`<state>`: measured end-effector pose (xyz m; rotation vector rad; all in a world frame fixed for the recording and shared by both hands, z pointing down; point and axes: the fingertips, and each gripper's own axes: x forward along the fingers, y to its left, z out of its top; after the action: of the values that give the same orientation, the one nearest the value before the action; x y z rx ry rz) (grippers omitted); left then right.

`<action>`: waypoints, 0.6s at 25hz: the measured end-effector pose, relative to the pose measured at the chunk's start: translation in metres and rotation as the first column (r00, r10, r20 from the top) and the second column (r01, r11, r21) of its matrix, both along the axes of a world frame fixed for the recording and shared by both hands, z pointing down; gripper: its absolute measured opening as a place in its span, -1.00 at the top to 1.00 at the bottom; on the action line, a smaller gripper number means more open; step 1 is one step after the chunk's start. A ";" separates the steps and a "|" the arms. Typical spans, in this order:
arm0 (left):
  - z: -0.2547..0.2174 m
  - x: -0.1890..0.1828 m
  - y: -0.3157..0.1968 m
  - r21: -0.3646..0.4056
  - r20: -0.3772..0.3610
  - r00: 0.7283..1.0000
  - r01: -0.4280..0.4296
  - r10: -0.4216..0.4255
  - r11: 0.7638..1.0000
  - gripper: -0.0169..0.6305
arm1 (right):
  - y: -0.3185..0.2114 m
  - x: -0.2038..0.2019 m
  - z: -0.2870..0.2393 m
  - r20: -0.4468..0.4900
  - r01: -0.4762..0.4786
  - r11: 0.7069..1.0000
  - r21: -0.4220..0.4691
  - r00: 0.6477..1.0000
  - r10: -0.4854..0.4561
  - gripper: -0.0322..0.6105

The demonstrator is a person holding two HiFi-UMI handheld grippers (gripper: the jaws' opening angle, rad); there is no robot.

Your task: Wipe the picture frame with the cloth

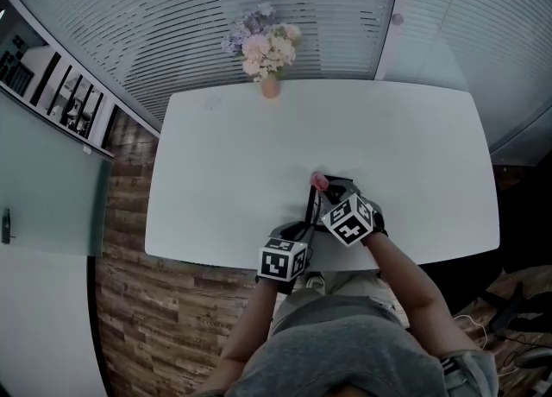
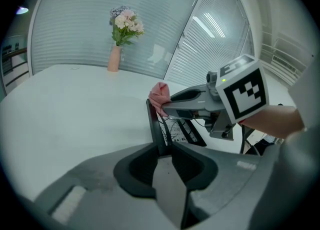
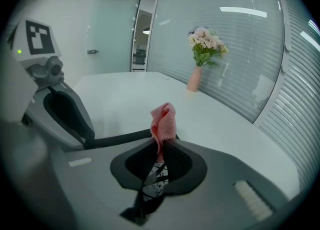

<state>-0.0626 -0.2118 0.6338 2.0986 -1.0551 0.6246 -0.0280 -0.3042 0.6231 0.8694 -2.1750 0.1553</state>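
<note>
Near the front edge of the white table (image 1: 414, 145), the picture frame (image 2: 155, 124) stood upright on its edge. The left tool (image 2: 162, 149) had its jaws closed on the near end of the frame. The right tool (image 3: 160, 149) was clamped on a small pink cloth (image 3: 163, 121), which bunched up out of its jaws. From the left gripper view the cloth sat right at the top edge of the frame, pretty much touching it. The two tools were close together, right one a bit further in over the table. Way back at the far edge there was a vase (image 1: 270, 86) of flowers (image 1: 263, 41), well apart from everything else.
</note>
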 end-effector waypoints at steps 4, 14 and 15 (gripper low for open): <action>-0.001 0.000 0.000 0.007 0.004 1.000 -0.001 0.001 1.000 0.65 | 0.005 -0.001 -0.001 0.000 0.004 1.000 -0.005 1.000 -0.004 0.79; -0.001 0.000 0.000 0.016 0.011 1.000 0.001 -0.001 1.000 0.65 | 0.026 -0.008 -0.001 0.020 0.038 0.999 -0.035 0.999 -0.037 0.79; -0.001 0.000 0.000 0.017 0.011 1.000 0.002 -0.002 1.000 0.65 | 0.029 -0.009 -0.001 0.022 0.042 0.998 -0.037 0.999 -0.041 0.79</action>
<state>-0.0630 -0.2121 0.6329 2.1104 -1.0717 0.6292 -0.0365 -0.2756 0.6220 0.8041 -2.2011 0.1847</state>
